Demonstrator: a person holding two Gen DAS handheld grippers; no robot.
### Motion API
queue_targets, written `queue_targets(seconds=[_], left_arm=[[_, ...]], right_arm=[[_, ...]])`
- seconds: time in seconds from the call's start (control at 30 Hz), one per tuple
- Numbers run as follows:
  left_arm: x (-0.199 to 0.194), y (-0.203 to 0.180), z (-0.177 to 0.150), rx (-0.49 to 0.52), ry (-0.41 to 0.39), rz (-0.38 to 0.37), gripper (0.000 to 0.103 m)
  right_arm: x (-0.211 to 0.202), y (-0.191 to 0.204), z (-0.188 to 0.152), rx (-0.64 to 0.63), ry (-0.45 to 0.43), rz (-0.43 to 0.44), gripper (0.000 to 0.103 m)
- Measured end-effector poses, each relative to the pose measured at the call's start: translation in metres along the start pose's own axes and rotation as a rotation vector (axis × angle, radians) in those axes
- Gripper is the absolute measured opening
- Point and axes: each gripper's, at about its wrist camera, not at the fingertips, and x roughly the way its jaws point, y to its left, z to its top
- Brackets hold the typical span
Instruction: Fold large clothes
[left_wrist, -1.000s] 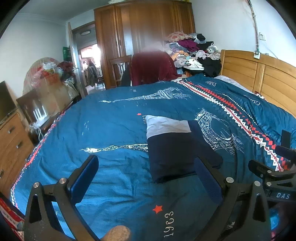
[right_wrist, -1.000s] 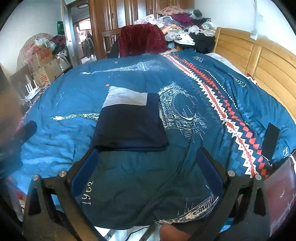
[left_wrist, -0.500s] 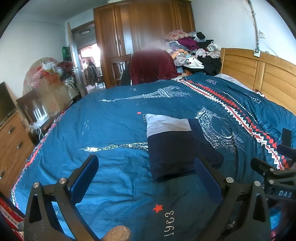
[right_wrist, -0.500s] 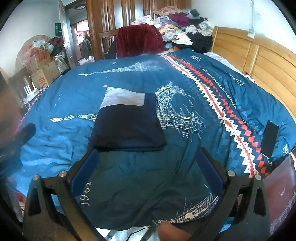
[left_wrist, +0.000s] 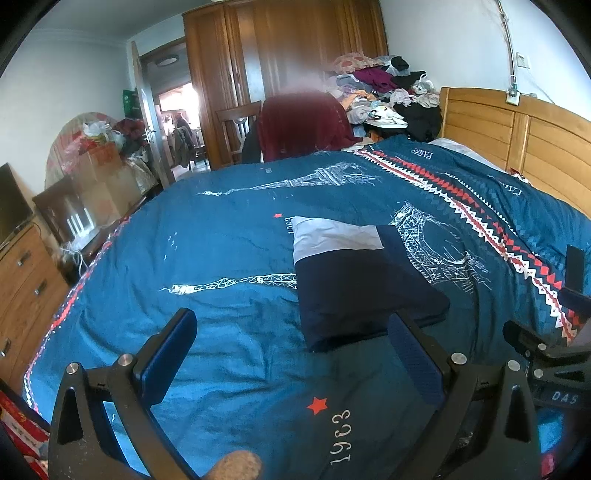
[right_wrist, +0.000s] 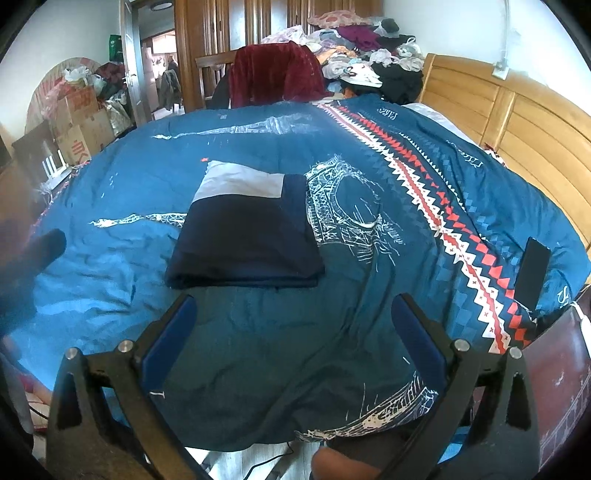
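The folded garment (left_wrist: 354, 280), a navy piece with a pale grey band at its far end, lies flat as a neat rectangle on the blue bedspread (left_wrist: 229, 236), and neither tool touches it. In the left wrist view the left gripper (left_wrist: 291, 354) hangs above the near part of the bed with its jaws spread wide and nothing between them; the garment sits ahead of the fingers and toward the right-hand one, whose tip overlaps the garment's near corner in the picture, though it appears to be held clear above the cloth. In the right wrist view the right gripper (right_wrist: 291, 325) is likewise spread and empty, and the garment (right_wrist: 247, 240) lies just beyond its fingertips, nearer the left-hand finger.

Judging from the tidy edges and stacked layers, the fold looks finished, which would explain why both tools are held back from it with nothing gripped: the piece has been left to rest in the open middle of the bed, where there is room to work. A dark phone (right_wrist: 532, 273) lies well off past the right-hand finger of the right gripper, out of the way. A heap of clothes (left_wrist: 384, 92) sits far ahead beside the headboard (left_wrist: 517, 140), perhaps the supply for the next piece
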Motion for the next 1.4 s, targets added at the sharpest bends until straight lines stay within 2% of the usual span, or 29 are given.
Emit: queue_targets(seconds=[0.6,0.73,1.07,1.4], left_arm=[[-0.002,0.0,0.004,0.003,-0.001,-0.002,0.103],[-0.002,-0.002,0.005,0.01,-0.001,-0.005,0.103],[-0.011,-0.007,0.011,0.013,-0.036,-0.01,0.103],[-0.013,-0.009,0.012,0.014,-0.037,-0.008,0.103]], right_arm=[[-0.001,-0.005,-0.007,-0.002,0.004,0.002,0.103],[-0.004,-0.005,-0.003,-0.006,-0.018,0.009,0.103],[-0.025,-0.008,0.019,-0.019,-0.136,-0.004,0.103],[-0.022,-0.009,0.025,-0.021,-0.139,0.031,0.103]])
